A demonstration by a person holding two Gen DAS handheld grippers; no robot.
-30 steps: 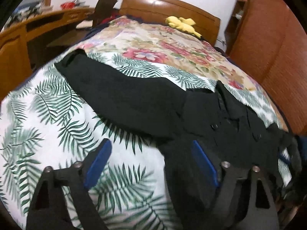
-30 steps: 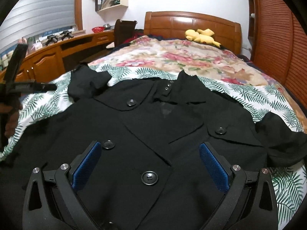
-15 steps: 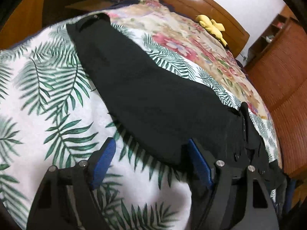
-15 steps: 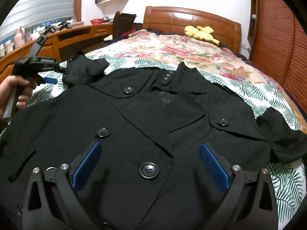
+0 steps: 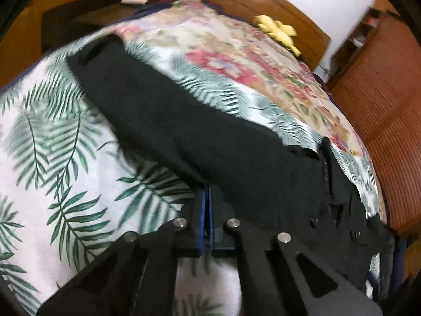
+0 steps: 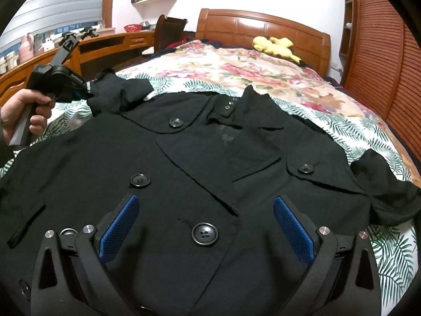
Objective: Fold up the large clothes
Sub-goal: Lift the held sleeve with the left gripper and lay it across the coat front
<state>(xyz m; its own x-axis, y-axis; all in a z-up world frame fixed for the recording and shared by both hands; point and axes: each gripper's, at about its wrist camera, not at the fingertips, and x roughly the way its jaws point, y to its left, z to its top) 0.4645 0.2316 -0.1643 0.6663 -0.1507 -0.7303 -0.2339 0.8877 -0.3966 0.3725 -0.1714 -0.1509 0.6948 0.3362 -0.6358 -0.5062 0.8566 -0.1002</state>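
One black coat [image 6: 200,189] lies face up across the foot half of the bed [image 6: 236,71], collar toward the headboard and hem toward the near edge. Its left sleeve [image 5: 168,121] stretches out long toward the bed's left edge, cuff pointing at the far left corner. That long axis is what the coming fold turns on: the sleeve would have to be carried sideways, back over the chest.

The left gripper [image 5: 206,197] is the nearer one by far. Its jaws have just been closing and now stand clenched together at the sleeve's near edge, close to the armpit. Whether cloth is actually pinched between the pads I cannot tell; that view is blurred and the black fabric swallows the tips.

The right gripper [image 6: 205,226] hangs spread wide over the coat's front, a button [image 6: 204,233] between its jaws, gripping nothing.

The right sleeve [image 6: 386,189] is bunched near the bed's right edge. The hem is cut off below both views.
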